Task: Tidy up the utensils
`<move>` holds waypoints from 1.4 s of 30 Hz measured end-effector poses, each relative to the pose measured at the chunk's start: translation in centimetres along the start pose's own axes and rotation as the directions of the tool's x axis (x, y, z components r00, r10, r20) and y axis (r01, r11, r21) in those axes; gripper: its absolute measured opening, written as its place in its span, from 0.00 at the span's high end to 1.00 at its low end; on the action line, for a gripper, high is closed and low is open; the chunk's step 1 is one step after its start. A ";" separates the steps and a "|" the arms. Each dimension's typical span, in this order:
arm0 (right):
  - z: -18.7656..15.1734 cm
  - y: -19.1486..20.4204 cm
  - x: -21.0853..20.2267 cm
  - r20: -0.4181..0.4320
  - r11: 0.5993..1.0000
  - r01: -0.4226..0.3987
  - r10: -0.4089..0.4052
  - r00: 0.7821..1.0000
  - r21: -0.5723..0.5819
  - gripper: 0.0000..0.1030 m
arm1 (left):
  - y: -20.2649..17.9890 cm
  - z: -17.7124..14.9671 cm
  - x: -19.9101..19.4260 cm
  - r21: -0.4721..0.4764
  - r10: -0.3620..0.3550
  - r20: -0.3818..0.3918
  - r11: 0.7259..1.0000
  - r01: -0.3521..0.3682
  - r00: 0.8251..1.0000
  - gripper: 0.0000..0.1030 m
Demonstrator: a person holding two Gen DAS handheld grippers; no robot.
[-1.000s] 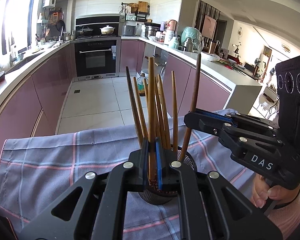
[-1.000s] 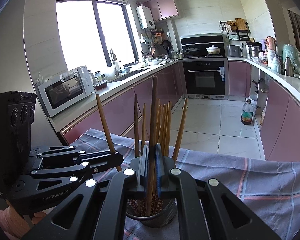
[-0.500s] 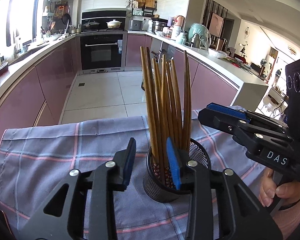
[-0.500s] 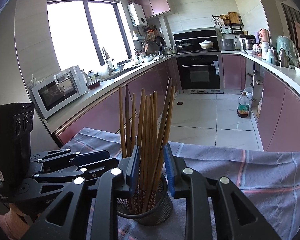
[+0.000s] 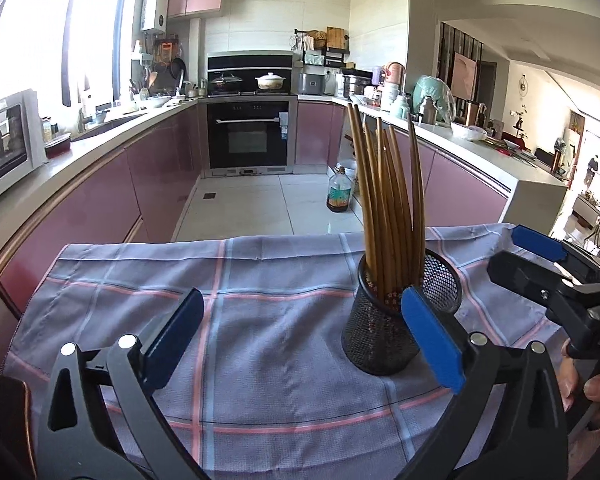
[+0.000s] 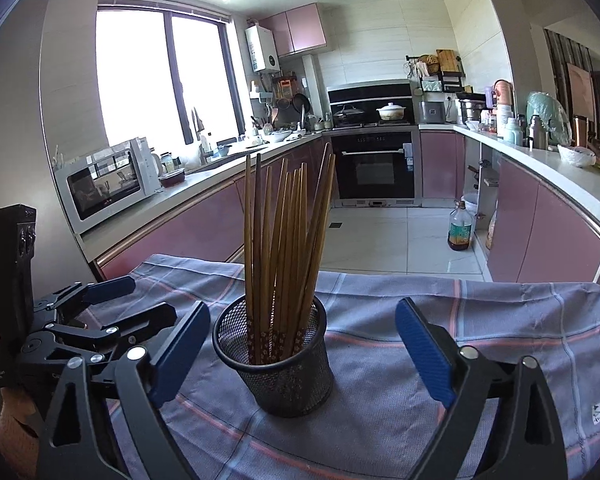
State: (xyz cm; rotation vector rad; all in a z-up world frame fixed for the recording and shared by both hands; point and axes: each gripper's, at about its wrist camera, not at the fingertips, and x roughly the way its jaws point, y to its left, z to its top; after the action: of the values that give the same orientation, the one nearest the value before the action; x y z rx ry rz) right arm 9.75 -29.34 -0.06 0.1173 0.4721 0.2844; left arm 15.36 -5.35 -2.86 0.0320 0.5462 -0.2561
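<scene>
A black mesh cup (image 5: 384, 332) stands on a lilac checked cloth (image 5: 260, 280) and holds several brown chopsticks (image 5: 388, 200) upright in a bunch. My left gripper (image 5: 300, 300) is opening wide with nothing between its pads; its right finger overlaps the cup's near side. From the right wrist view the same cup (image 6: 276, 364) and chopsticks (image 6: 288, 240) sit just ahead of my right gripper (image 6: 302, 312), which is also opening wide, its pads clear of the cup. Each gripper shows in the other's view: the right gripper (image 5: 516, 256) and the left gripper (image 6: 140, 300), both empty.
The cloth's far edge (image 6: 380, 276) drops to the tiled kitchen floor, where an oil bottle (image 6: 460, 228) stands. Pink cabinets and counters run along both sides, with a microwave (image 6: 108, 184) on the left counter. A hand (image 5: 596, 392) holds the right gripper's handle.
Both grippers were shut on single chopsticks above the cup. They have let go, opened wide and pulled back and down. The chopsticks now stand bunched in the cup.
</scene>
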 end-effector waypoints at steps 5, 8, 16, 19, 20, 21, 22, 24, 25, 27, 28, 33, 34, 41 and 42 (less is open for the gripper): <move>-1.4 1.5 -1.9 0.080 0.999 0.031 -0.028 0.996 -0.034 0.07 | 0.4 -1.2 -2.8 -0.005 0.059 0.092 0.998 -0.059 0.994 0.05; -2.0 2.5 -2.7 0.124 0.998 0.051 -0.045 0.991 -0.044 0.07 | 0.4 -1.8 -4.9 -0.006 0.087 0.164 0.996 -0.087 0.983 0.05; -3.4 3.7 -5.1 0.238 0.998 0.056 -0.045 0.970 -0.039 0.07 | -0.3 -3.3 -9.5 -0.010 0.126 0.289 0.992 -0.128 0.949 0.05; -3.6 3.9 -5.4 0.254 0.997 0.060 -0.047 0.966 -0.044 0.07 | -0.5 -3.6 -10.2 -0.009 0.138 0.299 0.990 -0.142 0.944 0.05; -3.7 4.1 -5.5 0.257 0.997 0.062 -0.048 0.965 -0.045 0.07 | -0.5 -3.6 -10.4 -0.009 0.141 0.303 0.989 -0.145 0.942 0.05; -3.8 4.2 -5.6 0.263 0.997 0.066 -0.051 0.963 -0.047 0.07 | -0.6 -3.7 -10.6 -0.012 0.143 0.307 0.989 -0.146 0.941 0.05; -3.8 4.4 -5.7 0.268 0.997 0.065 -0.049 0.962 -0.051 0.07 | -0.6 -3.5 -10.6 -0.013 0.143 0.310 0.989 -0.147 0.940 0.05; -4.0 4.7 -6.0 0.282 0.996 0.074 -0.055 0.958 -0.056 0.07 | -0.6 -3.6 -11.0 -0.022 0.149 0.316 0.989 -0.150 0.937 0.05; -4.0 4.8 -6.1 0.287 0.996 0.072 -0.053 0.957 -0.058 0.07 | -0.6 -3.6 -11.0 -0.025 0.146 0.318 0.989 -0.146 0.937 0.05; -4.0 5.0 -6.2 0.284 0.996 0.069 -0.049 0.957 -0.060 0.07 | -0.7 -3.7 -11.3 -0.030 0.148 0.322 0.989 -0.146 0.935 0.05; -4.1 5.0 -6.2 0.285 0.996 0.069 -0.049 0.957 -0.061 0.07 | -0.7 -3.7 -11.3 -0.029 0.151 0.324 0.988 -0.150 0.934 0.05; -4.1 5.1 -6.2 0.283 0.996 0.064 -0.046 0.958 -0.057 0.07 | -1.1 -3.8 -11.1 -0.026 0.154 0.327 0.988 -0.154 0.932 0.05; -4.0 5.1 -6.2 0.281 0.997 0.063 -0.045 0.959 -0.054 0.07 | -1.1 -3.8 -11.1 -0.026 0.155 0.328 0.988 -0.155 0.932 0.05; -4.2 5.1 -6.4 0.287 0.997 0.060 -0.043 0.957 -0.050 0.07 | -1.2 -3.7 -11.0 -0.028 0.157 0.329 0.987 -0.157 0.931 0.05; -4.1 5.1 -6.4 0.288 0.997 0.060 -0.043 0.957 -0.050 0.07 | -1.2 -3.8 -11.0 -0.029 0.157 0.329 0.987 -0.156 0.931 0.05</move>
State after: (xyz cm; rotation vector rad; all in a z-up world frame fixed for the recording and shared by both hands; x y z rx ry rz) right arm 1.16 -26.17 -0.07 0.0872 0.1776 0.2246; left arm 4.06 -3.53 -0.31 0.0293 0.2075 -0.1008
